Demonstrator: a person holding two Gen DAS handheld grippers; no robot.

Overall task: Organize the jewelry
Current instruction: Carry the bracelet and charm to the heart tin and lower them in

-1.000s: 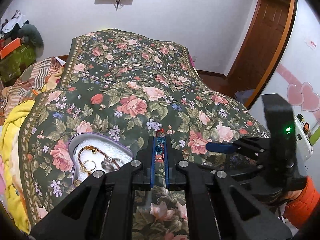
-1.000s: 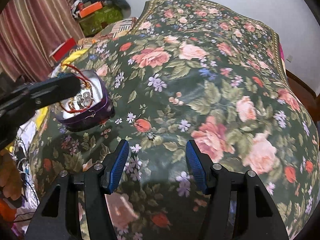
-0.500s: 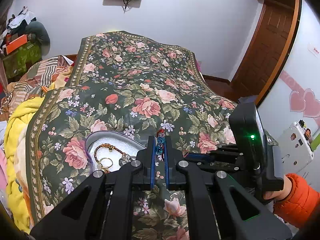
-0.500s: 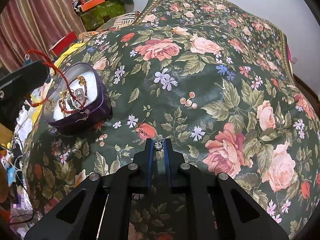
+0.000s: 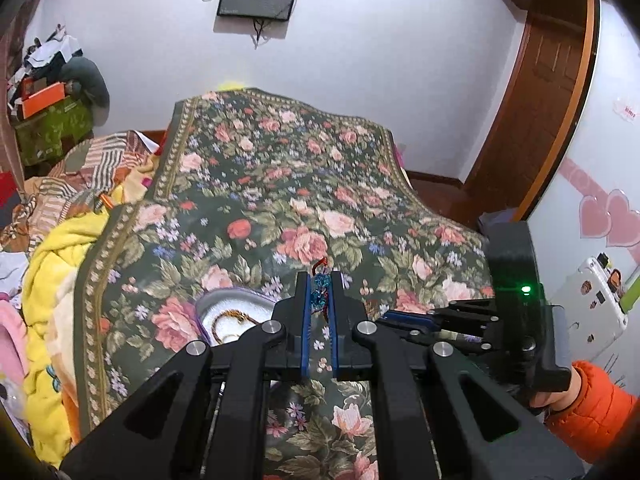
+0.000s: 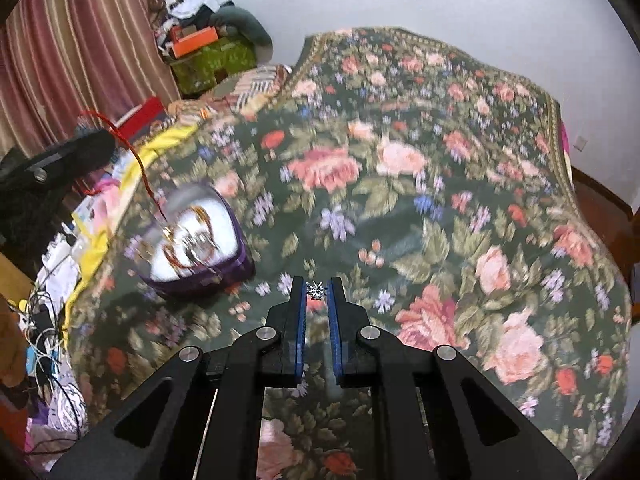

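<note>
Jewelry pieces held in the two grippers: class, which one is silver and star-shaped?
The small silver starburst piece pinched in the right gripper. The left gripper instead holds blue beads on a red cord.

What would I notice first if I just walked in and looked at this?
Probably the big flowery blanket covering the whole bed. Then the purple heart-shaped box of jewelry on its left side, and the right gripper pinching a tiny sparkly star charm. The left gripper pinches blue beads on a red cord.
</note>
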